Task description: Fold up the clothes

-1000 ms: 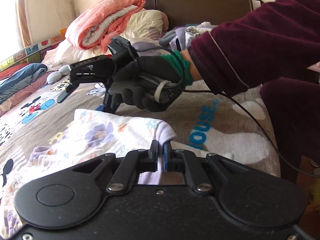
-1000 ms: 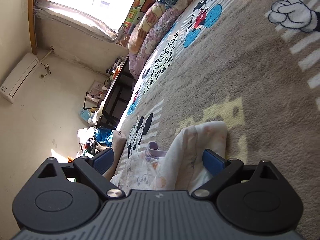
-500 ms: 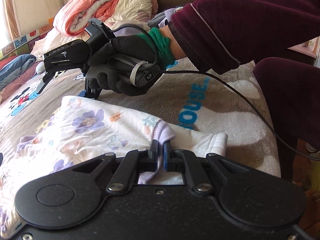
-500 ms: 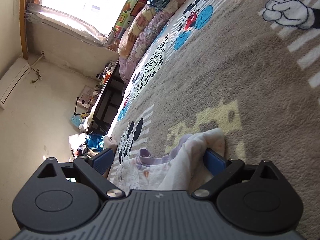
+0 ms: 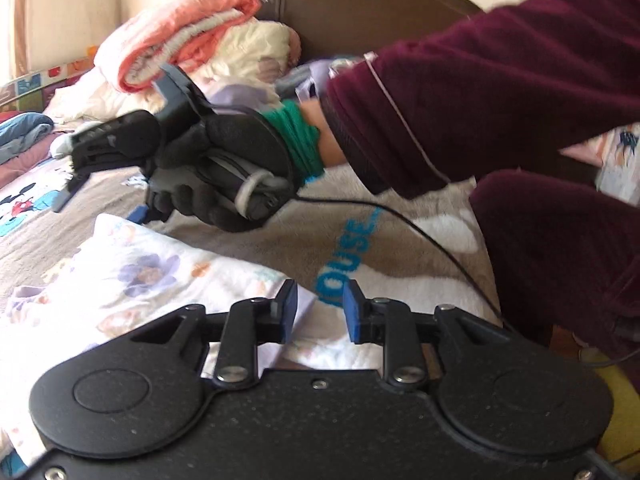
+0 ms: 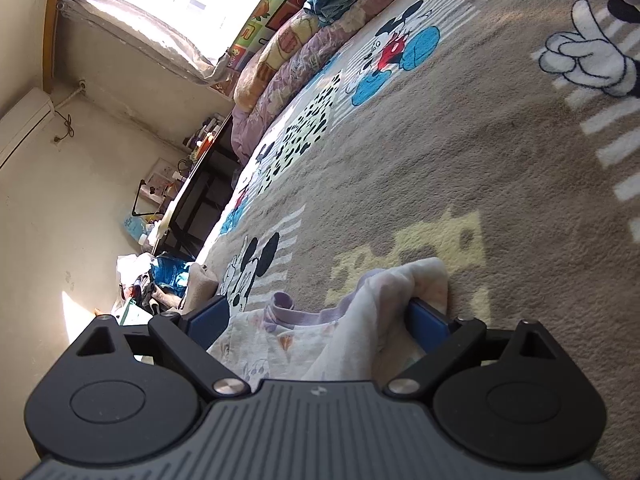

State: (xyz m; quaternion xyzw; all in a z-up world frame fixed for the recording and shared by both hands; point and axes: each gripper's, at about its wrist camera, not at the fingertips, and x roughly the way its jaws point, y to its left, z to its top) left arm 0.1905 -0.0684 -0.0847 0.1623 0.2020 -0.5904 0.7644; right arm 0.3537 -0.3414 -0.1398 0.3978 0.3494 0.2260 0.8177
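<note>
A white floral garment with lilac trim (image 5: 132, 280) lies on the grey cartoon blanket (image 5: 288, 240). My left gripper (image 5: 318, 312) is open just above the garment's near corner, holding nothing. My right gripper (image 6: 320, 320) is open, jaws wide, with a raised fold of the same garment (image 6: 384, 304) lying loose between them. In the left wrist view the right gripper (image 5: 100, 196) shows in a black-gloved hand at the garment's far edge.
A pile of folded bedding (image 5: 188, 40) and a dark headboard (image 5: 360, 12) stand at the bed's head. Rolled quilts (image 6: 304, 52) line the window side. A dark table with clutter (image 6: 192, 184) stands beyond the bed's foot. The person's maroon-sleeved arm (image 5: 480, 108) crosses above the bed.
My left gripper has opened and let go of the garment's corner, which now lies flat. My right gripper stays open and has shifted a little along the fold.
</note>
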